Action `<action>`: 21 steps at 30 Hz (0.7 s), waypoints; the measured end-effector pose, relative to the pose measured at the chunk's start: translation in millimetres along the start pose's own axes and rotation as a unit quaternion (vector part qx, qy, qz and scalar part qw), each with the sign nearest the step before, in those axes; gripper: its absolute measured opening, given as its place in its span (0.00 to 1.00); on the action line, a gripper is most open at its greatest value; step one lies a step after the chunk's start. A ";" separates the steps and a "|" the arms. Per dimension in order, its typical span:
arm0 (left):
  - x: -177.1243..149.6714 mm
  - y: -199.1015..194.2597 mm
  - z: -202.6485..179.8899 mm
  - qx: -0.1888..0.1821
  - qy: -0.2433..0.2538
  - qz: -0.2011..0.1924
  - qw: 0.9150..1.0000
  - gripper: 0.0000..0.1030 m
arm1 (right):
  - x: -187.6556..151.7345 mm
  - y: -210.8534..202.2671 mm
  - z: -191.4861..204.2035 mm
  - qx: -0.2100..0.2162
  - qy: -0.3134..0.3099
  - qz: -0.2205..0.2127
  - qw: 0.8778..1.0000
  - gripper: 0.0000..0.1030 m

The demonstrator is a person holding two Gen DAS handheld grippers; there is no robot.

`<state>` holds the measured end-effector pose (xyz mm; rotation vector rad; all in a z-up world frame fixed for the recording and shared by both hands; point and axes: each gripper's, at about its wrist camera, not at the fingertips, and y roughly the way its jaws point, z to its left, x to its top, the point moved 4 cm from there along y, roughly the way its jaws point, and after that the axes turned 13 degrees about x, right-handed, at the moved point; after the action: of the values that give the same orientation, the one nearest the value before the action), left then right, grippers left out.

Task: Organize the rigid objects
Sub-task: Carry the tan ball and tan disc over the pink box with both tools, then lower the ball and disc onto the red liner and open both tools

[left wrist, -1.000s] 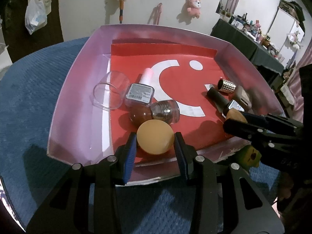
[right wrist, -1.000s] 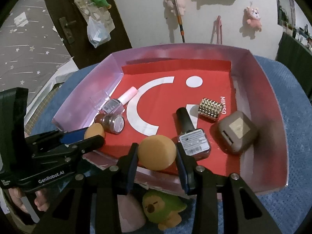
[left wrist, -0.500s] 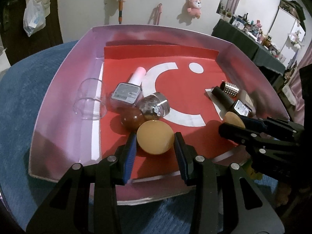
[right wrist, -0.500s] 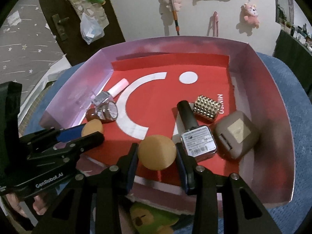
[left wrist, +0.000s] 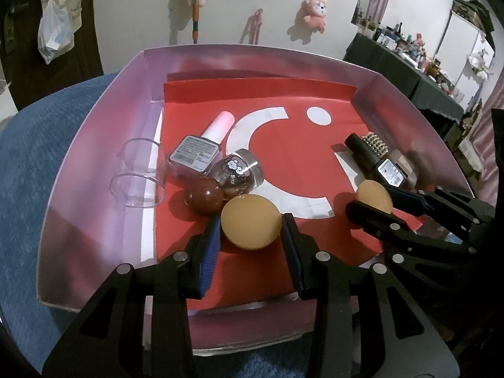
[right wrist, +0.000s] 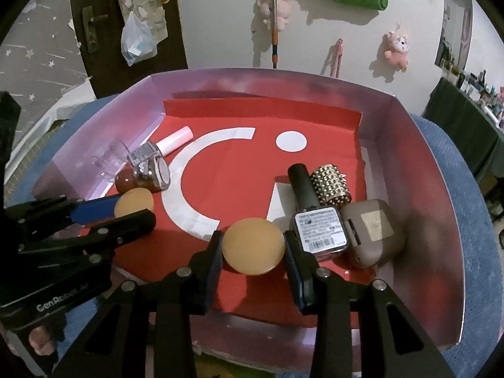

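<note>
Your pink-walled, red-floored cardboard tray (left wrist: 94, 145) has slid nearer since a second ago, so both loads now hang inside it: left gripper (left wrist: 250, 230) clamps one tan egg-shaped sponge (left wrist: 250, 222), right gripper (right wrist: 253, 249) another (right wrist: 253, 245); release looks close

The shallow box (left wrist: 104, 145) looks like card with a satiny, faintly reflective pale pink wall; its floor is a matt red paper liner (left wrist: 283, 132) printed with white shapes. Both tan sponges (left wrist: 250, 222) (right wrist: 253, 245) look matt and soft, finely porous. The small jar (left wrist: 239, 173) is glossy clear glass or plastic, beside a shiny brown ball cap (left wrist: 203, 196). A clear plastic cup (left wrist: 138, 173) lies smooth and transparent. The studded roll (right wrist: 330, 186) glints metallic. The cloth under the box (left wrist: 31, 145) is blue, coarse-woven
</note>
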<state>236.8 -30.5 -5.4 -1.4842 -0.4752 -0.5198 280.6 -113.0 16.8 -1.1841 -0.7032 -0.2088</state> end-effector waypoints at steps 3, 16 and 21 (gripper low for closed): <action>-0.4 -0.5 -0.5 0.001 0.000 -0.002 1.000 0.35 | -0.7 4.0 -1.6 -0.002 0.004 0.006 1.000 0.39; -0.8 -0.9 0.3 0.003 0.000 -0.003 1.000 0.35 | -0.6 4.1 -0.8 -0.007 -0.001 0.006 1.000 0.39; -1.0 -0.9 0.1 0.003 0.000 -0.003 1.000 0.35 | -0.5 2.8 -0.8 -0.009 -0.002 0.005 1.000 0.39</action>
<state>235.5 -30.4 -5.2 -1.4783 -0.4802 -0.5223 282.0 -112.8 14.1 -1.2053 -0.6997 -0.2045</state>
